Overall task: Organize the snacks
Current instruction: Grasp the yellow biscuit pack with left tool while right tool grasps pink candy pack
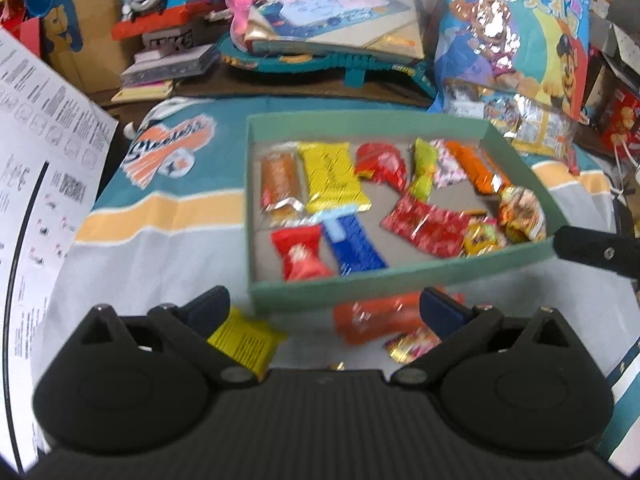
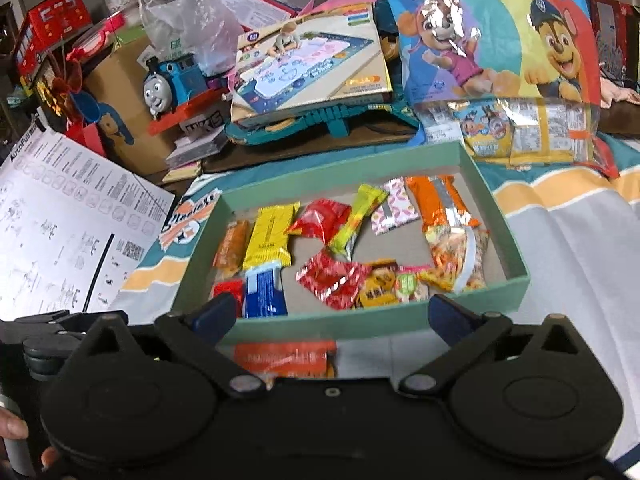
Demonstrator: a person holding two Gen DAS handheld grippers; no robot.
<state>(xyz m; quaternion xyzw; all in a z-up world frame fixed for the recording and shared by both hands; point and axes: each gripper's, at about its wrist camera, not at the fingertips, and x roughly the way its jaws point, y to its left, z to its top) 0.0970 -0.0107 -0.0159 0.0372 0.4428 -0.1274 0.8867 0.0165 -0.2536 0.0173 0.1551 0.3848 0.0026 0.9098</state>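
With both the left gripper [image 1: 324, 304] and right gripper [image 2: 330, 312] spread empty, the next pick looks to be the orange packet [image 1: 372, 318] between the left gripper's fingers, just short of the green box [image 1: 360, 288].

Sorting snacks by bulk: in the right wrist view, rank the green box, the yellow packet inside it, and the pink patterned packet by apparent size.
1. green box
2. yellow packet
3. pink patterned packet, though it lies farther back, so the gap may be overstated.
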